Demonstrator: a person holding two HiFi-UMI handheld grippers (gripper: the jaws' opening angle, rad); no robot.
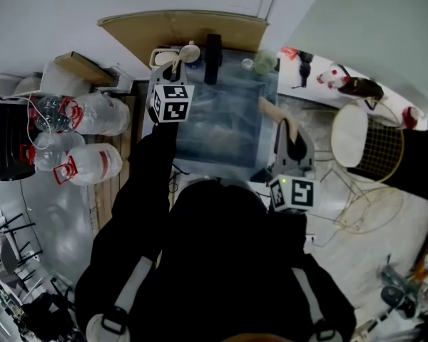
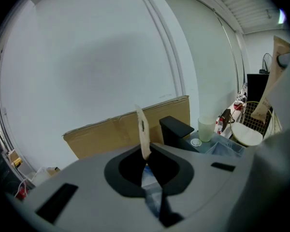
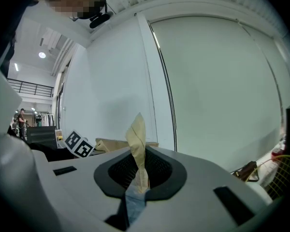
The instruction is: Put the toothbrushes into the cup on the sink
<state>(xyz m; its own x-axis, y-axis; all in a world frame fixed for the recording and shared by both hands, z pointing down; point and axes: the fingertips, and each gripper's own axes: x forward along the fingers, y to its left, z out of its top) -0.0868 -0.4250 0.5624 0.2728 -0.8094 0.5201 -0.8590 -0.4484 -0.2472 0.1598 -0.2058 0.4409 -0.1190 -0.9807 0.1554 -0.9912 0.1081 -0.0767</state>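
Pale wood is seen between the jaws of the left claw (image 2: pixel 146 159): a thin pale toothbrush (image 2: pixel 143 129) is pinched there by its lower end, and its handle stands up past the tips. In the head view the left claw (image 1: pixel 175 71) is held over the far left part of the sink (image 1: pixel 221 144). Ahead of it and slightly to its right a black faucet (image 2: pixel 175 129) is noted, and further right, just beside the faucet, the translucent cup (image 2: pixel 206 128). A cardboard sheet (image 2: pixel 121 129) is propped against the wall beyond the claw. The right claw (image 3: pixel 139 178) is likewise pressed onto a tan toothbrush (image 3: pixel 137 144), which is gripped low and projects upward past the tips. In the head view the right claw (image 1: pixel 288 128) is held at the sink's right side with the tan toothbrush (image 1: pixel 272 110) angled over the basin. The cup (image 1: pixel 265 63) stands well ahead of it at the far right corner. Neither toothbrush is in the cup. Water jugs (image 1: pixel 85 137) lie well to the left of the left claw, and a wire chair (image 1: pixel 371 141) stands to the right of the right claw.
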